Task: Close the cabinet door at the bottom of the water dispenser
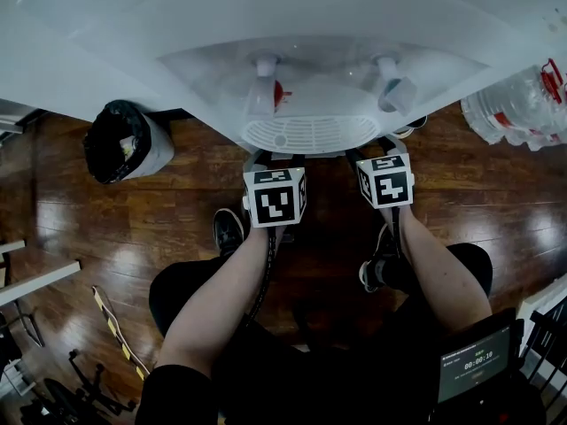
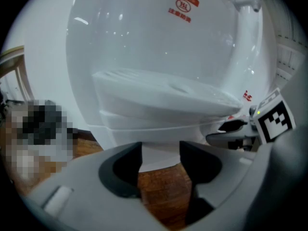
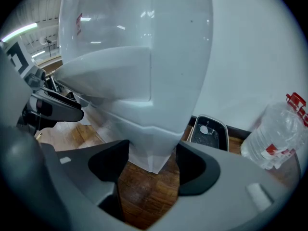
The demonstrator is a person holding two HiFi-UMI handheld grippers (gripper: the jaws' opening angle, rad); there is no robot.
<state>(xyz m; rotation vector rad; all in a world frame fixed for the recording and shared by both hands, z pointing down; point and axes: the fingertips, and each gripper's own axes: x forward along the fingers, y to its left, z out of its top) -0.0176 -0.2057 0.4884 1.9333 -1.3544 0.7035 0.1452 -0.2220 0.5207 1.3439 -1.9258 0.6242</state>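
I look down on the white water dispenser (image 1: pixel 292 25), with its red tap (image 1: pixel 266 91), blue tap (image 1: pixel 394 91) and round drip tray (image 1: pixel 310 134). Its top hides the bottom cabinet door in the head view. Both grippers hover just under the tray's front edge. My left gripper (image 1: pixel 270 159) (image 2: pixel 160 150) is open and empty, pointing at the dispenser's white lower front (image 2: pixel 159 159). My right gripper (image 1: pixel 379 149) (image 3: pixel 153 150) is open and empty too, aimed at the lower body's right corner (image 3: pixel 154 138). I cannot tell from the gripper views whether the door is ajar or closed.
A black-bagged bin (image 1: pixel 124 140) stands left of the dispenser. Large water bottles (image 1: pixel 523 109) (image 3: pixel 276 134) lie to the right, and a grey tray (image 3: pixel 208 131) sits by the wall. The person's shoes (image 1: pixel 229 230) rest on the wooden floor. White furniture edges (image 1: pixel 35 282) are at the left.
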